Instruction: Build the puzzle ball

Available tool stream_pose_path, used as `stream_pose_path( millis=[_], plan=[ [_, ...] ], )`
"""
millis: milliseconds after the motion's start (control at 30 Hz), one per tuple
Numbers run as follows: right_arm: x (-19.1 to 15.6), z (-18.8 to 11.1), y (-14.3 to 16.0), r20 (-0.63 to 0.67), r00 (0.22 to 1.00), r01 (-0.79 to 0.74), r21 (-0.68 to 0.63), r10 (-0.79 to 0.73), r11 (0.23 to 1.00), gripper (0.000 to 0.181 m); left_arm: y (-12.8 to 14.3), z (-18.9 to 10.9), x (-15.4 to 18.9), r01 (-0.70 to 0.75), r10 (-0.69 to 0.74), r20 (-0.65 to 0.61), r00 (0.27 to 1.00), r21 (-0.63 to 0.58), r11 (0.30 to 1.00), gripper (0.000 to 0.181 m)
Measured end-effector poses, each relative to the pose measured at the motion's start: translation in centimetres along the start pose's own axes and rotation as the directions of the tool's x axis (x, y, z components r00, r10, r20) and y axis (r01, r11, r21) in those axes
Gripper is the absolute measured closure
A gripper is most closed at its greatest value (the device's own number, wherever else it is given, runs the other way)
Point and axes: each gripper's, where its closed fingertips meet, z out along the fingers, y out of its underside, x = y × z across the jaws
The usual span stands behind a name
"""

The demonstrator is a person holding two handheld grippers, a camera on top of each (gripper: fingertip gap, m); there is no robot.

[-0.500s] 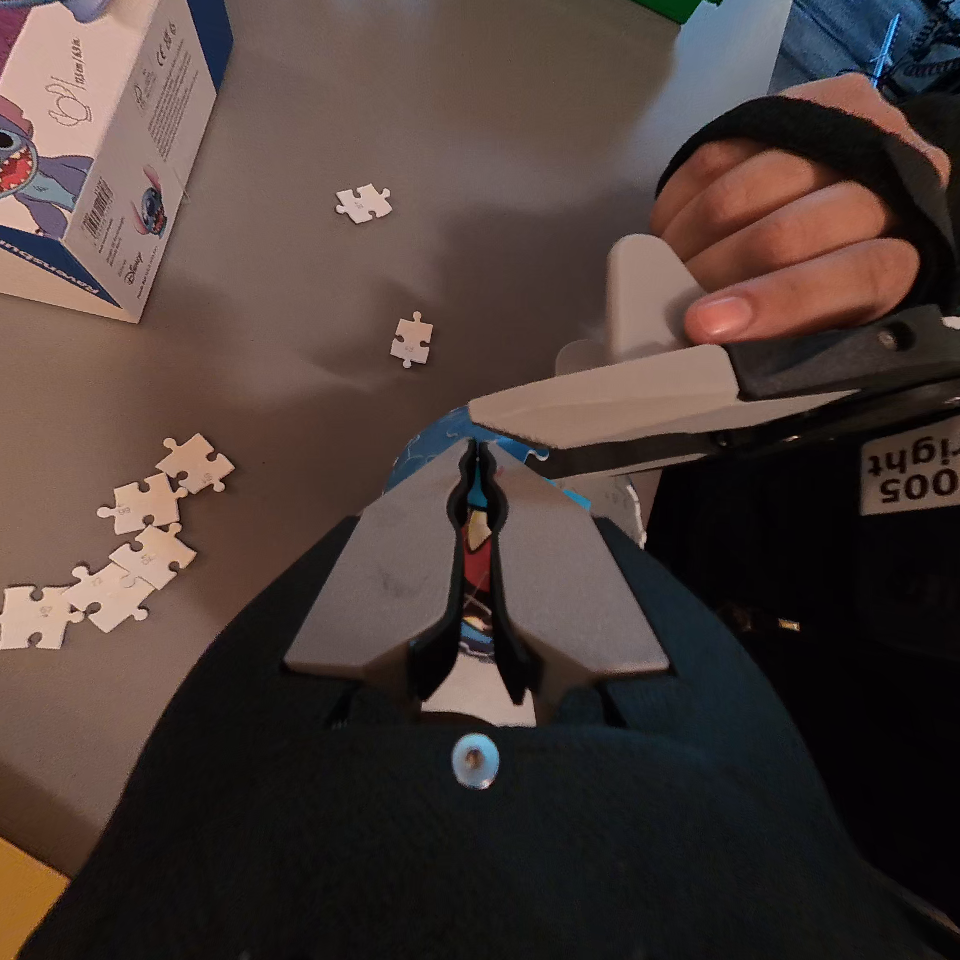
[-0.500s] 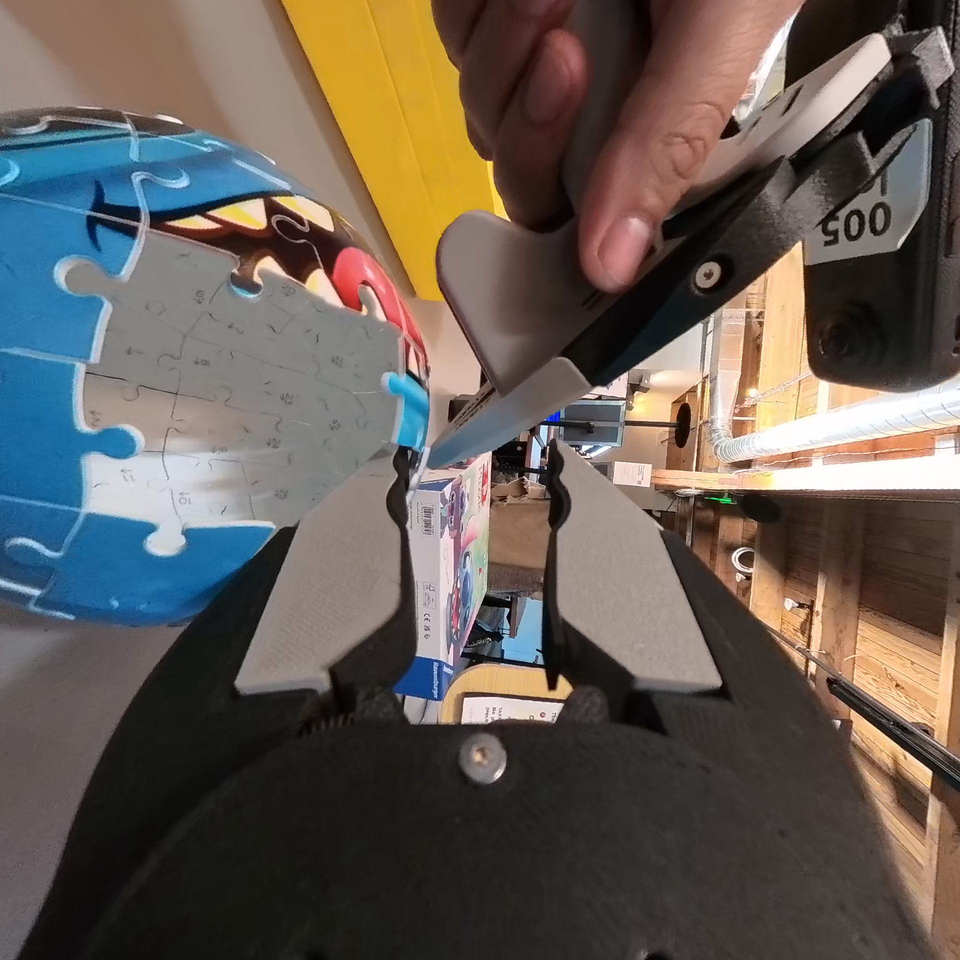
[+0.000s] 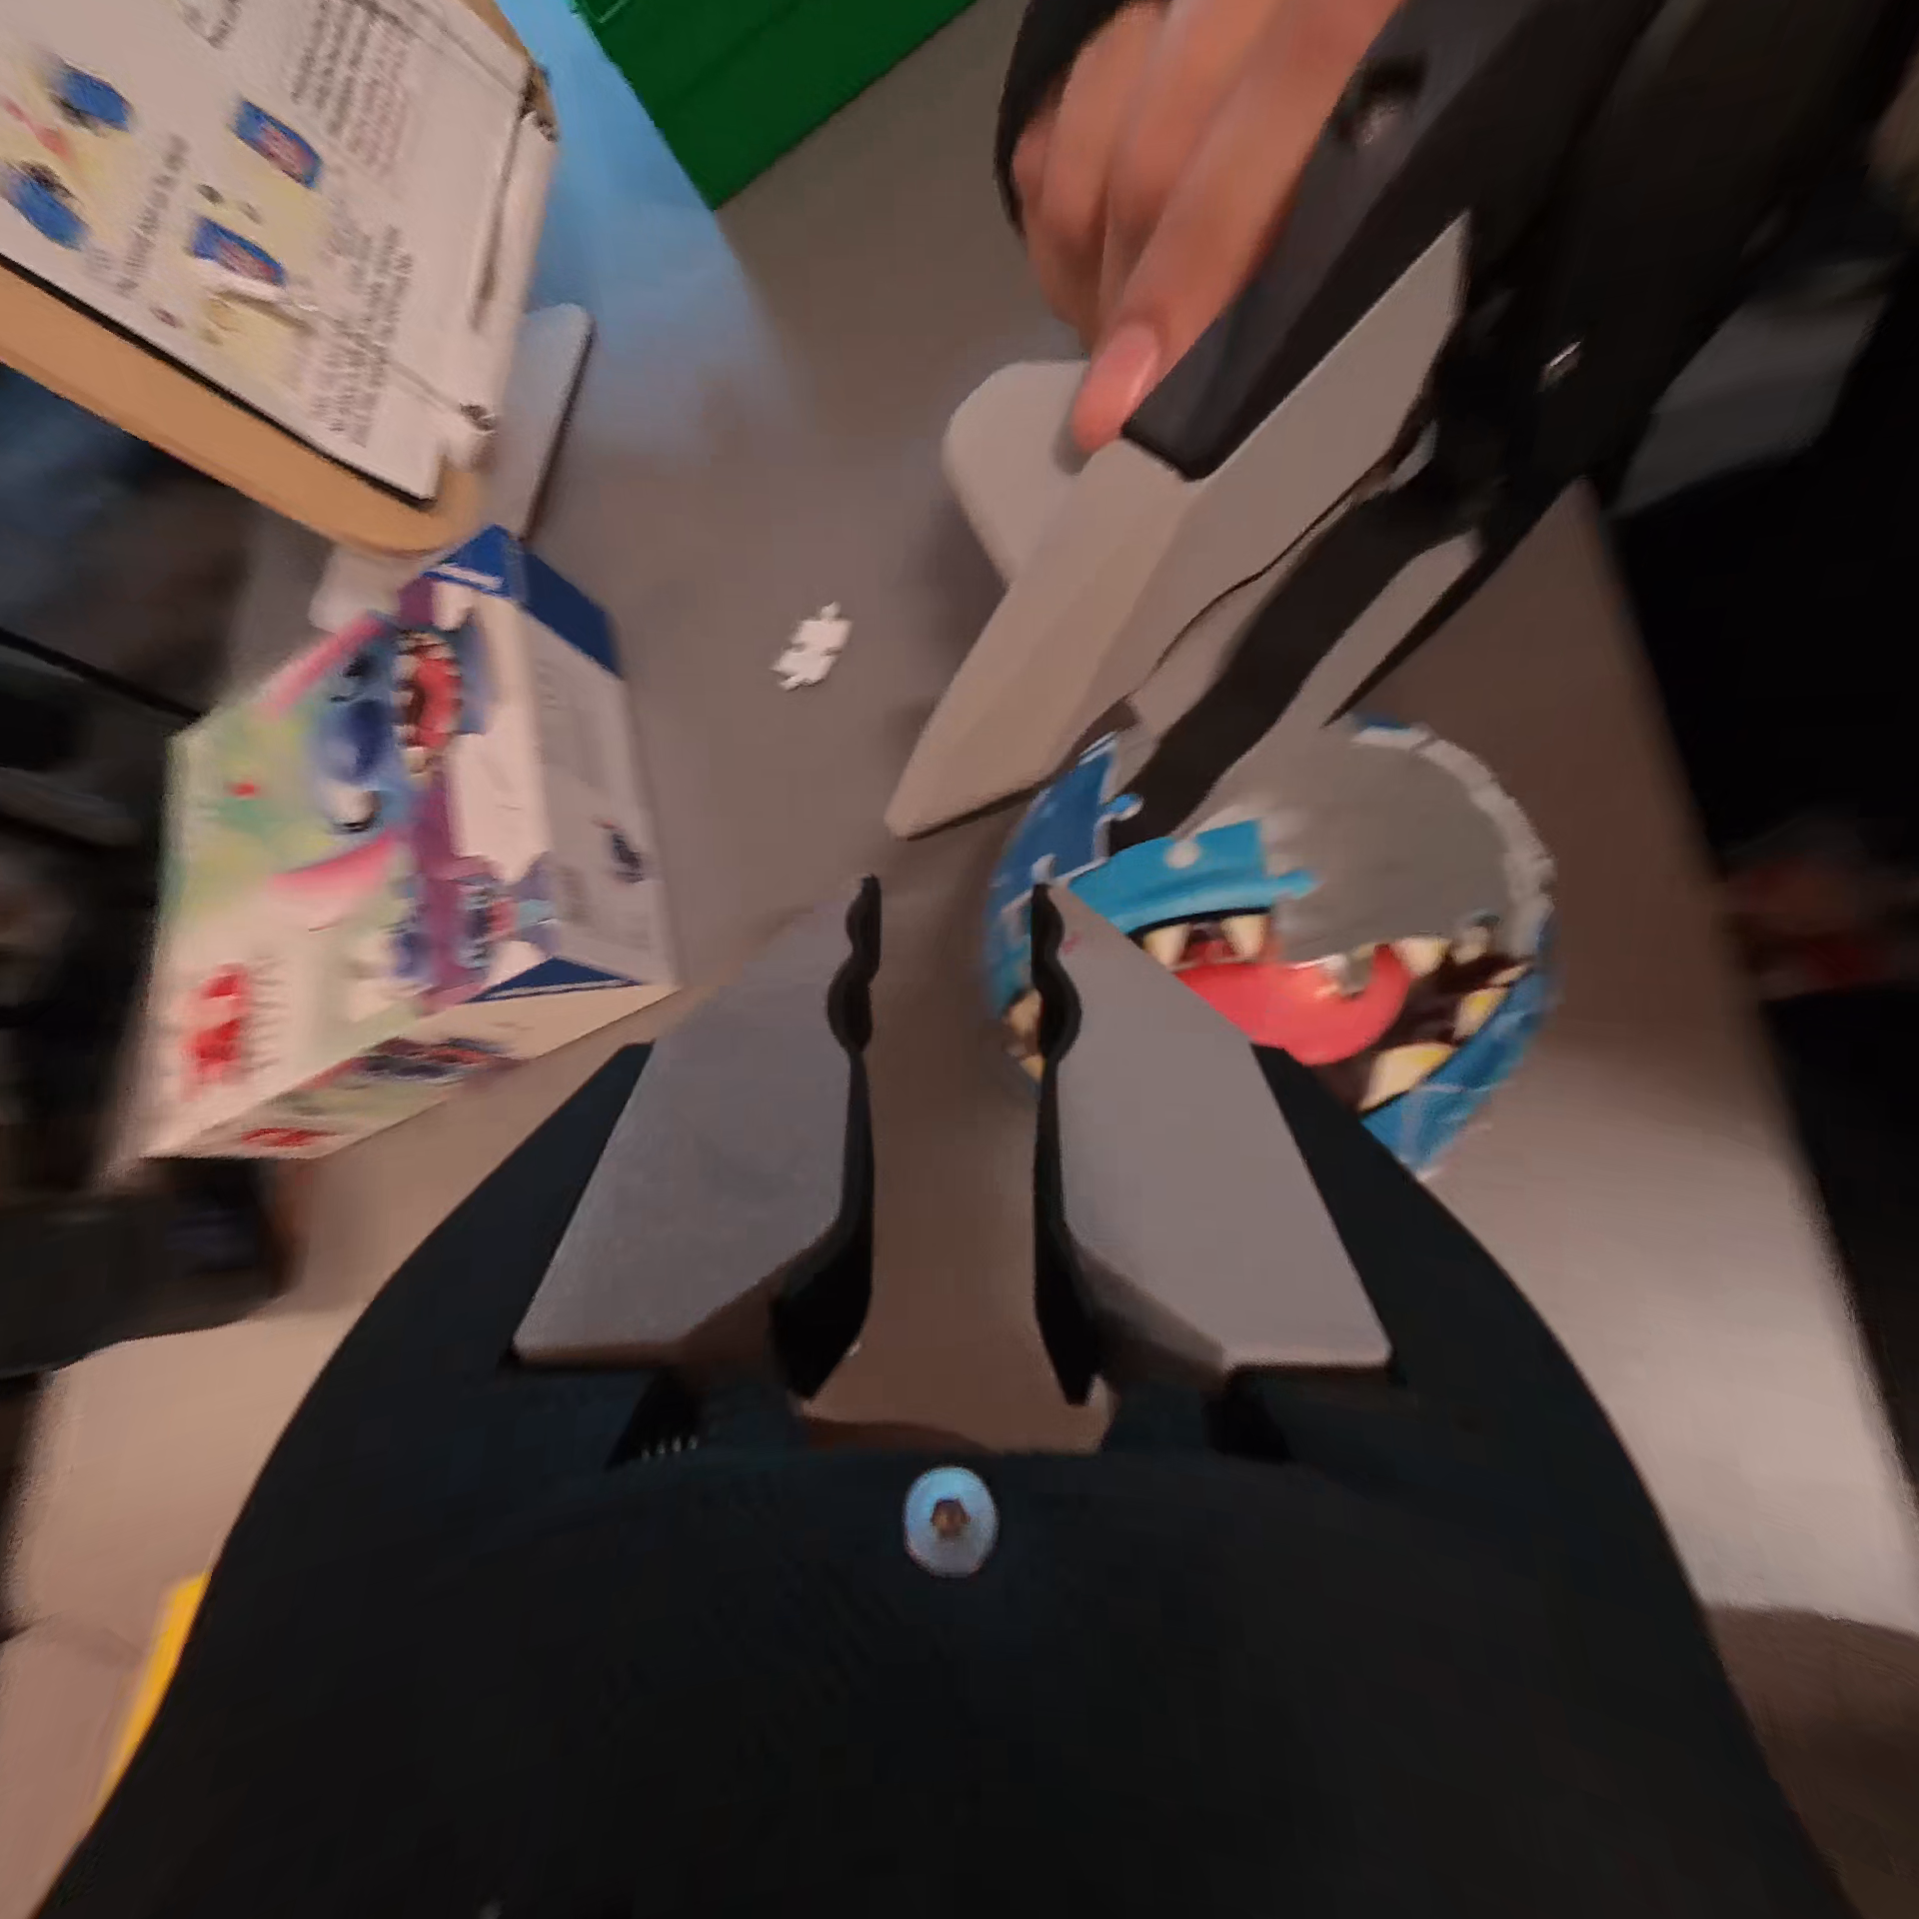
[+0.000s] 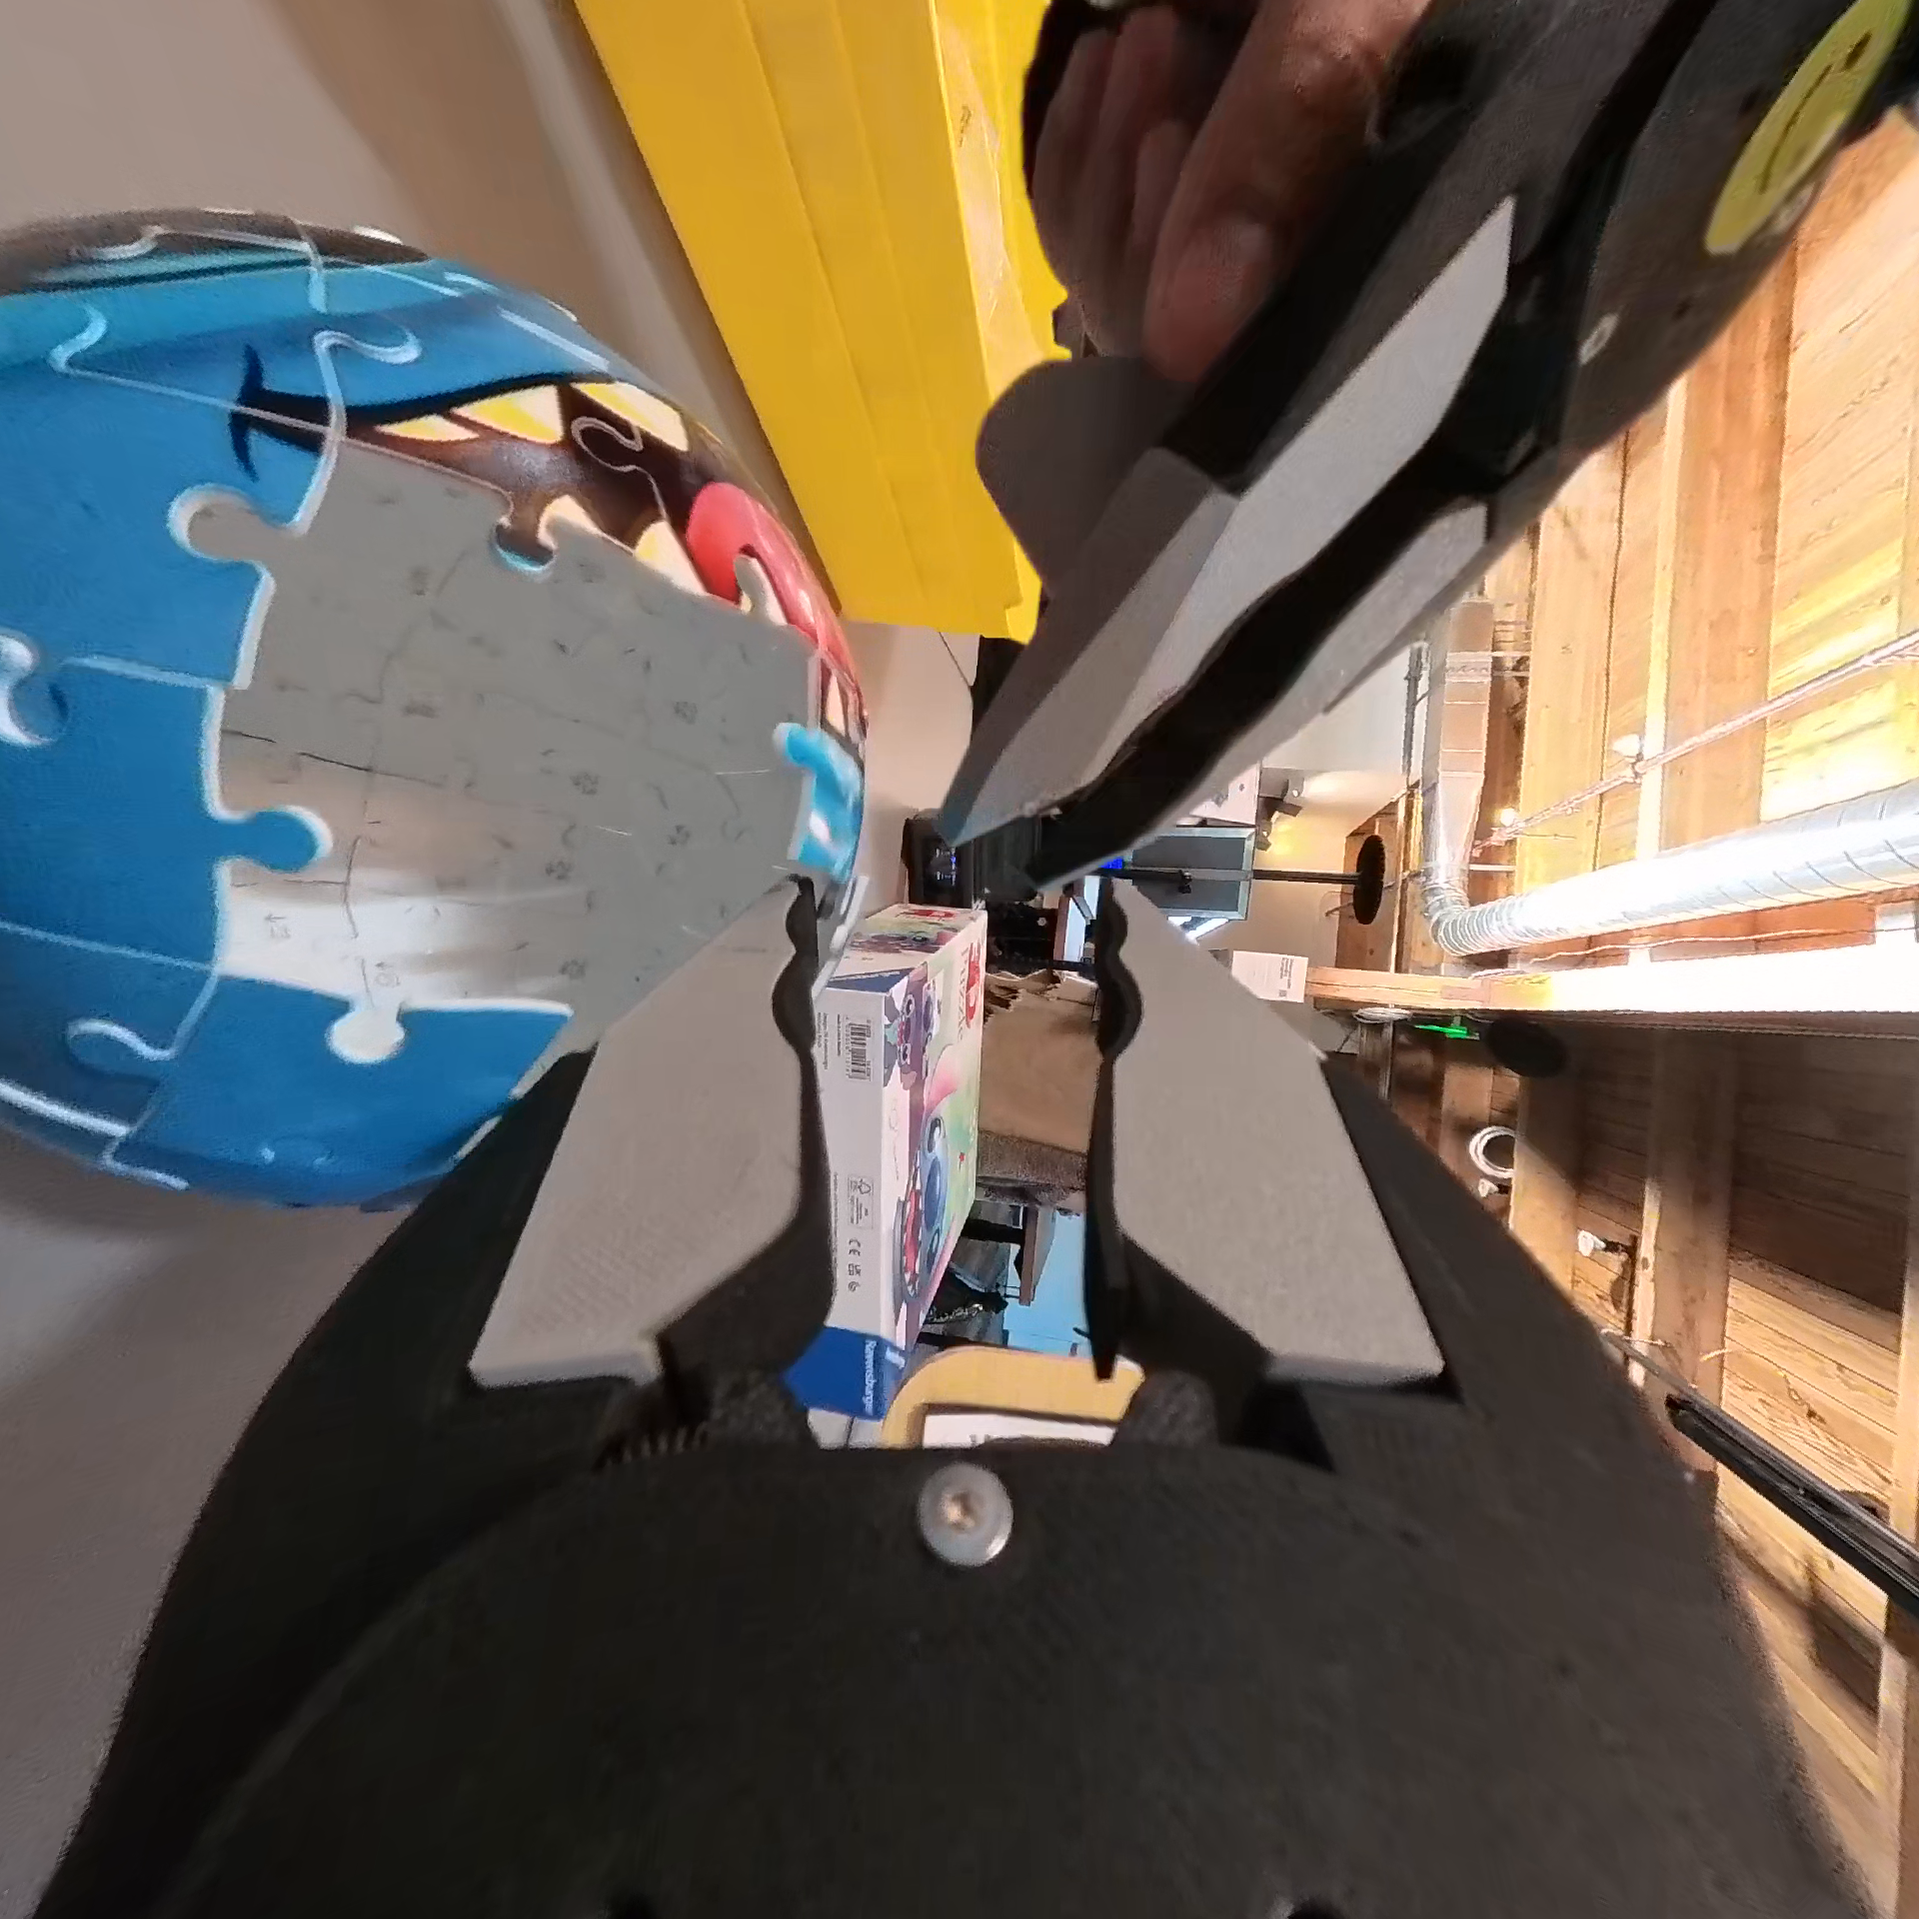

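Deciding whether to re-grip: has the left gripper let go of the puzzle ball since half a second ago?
Yes. The left gripper now stands open and has pulled off to the left of the puzzle ball, toward the puzzle box on the table.

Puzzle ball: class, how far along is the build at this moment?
Done: most of the blue, curved-piece puzzle ball is joined, though a large opening remains. In hand: nothing; the left gripper and right gripper are both open and empty. Left: the gap needs filling, and a loose white puzzle piece lies on the grey table.
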Motion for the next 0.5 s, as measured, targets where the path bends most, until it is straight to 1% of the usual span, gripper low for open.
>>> stream_pose_path(
  millis=[67, 200, 300, 500],
  plan=[
    [0.0, 0.2, -0.2, 0.007, 1.0, 0.008, 0.001, -0.008, 1.0, 0.13, 0.3, 0.0, -0.4, -0.04, 0.04, 0.008, 0.999, -0.02, 0.999, 0.155],
    [0.1, 0.4, -0.3, 0.005, 0.999, 0.035, -0.003, -0.035, 0.999, 0.13, 0.7, 0.3, -0.1, -0.078, 0.077, -0.043, 0.996, -0.026, 0.997, 0.16],
    [0.1, 0.1, -0.4, 0.004, 1.0, 0.031, -0.003, -0.031, 1.0, 0.129, 0.5, 1.0, 0.1, -0.119, 0.117, -0.07, 0.991, -0.01, 0.993, 0.159],
    [0.0, -0.4, -0.4, 0.008, 1.0, 0.029, -0.002, -0.029, 1.0, 0.13, 0.7, 1.5, -0.1, -0.138, 0.136, -0.1, 0.986, -0.01, 0.99, 0.157]
  ],
)
